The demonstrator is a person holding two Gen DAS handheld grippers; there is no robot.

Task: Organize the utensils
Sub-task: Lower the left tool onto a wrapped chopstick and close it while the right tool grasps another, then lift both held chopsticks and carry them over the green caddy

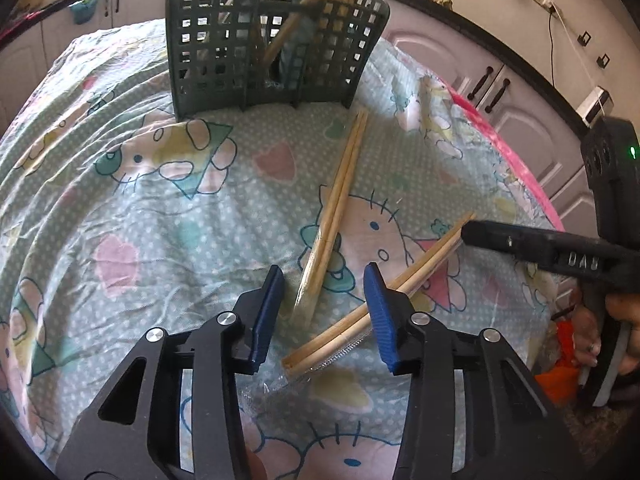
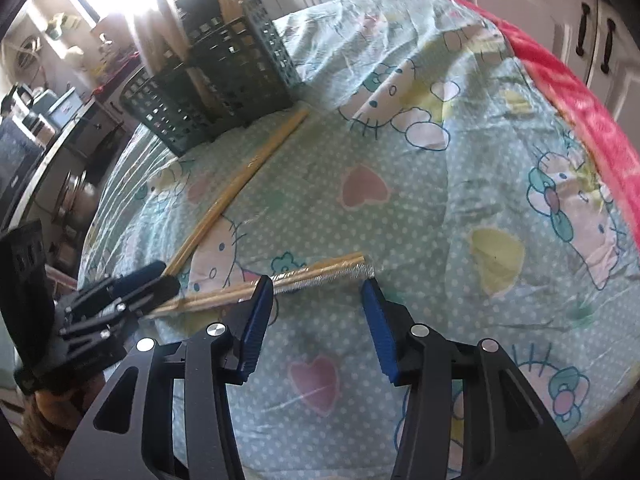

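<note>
On the tablecloth (image 1: 120,208), wrapped chopsticks (image 1: 384,304) lie diagonally; both jaws part-open, gripping nothing.

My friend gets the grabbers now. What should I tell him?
Left gripper: open, over the near ends of both wrapped chopstick pairs.
Right gripper: open, astride the nearer pair, not pinching.
The other pair lies on the cartoon cloth, pointing at the green basket.
Done: some chopsticks stand in the basket.
Left: both loose pairs go in.
</note>
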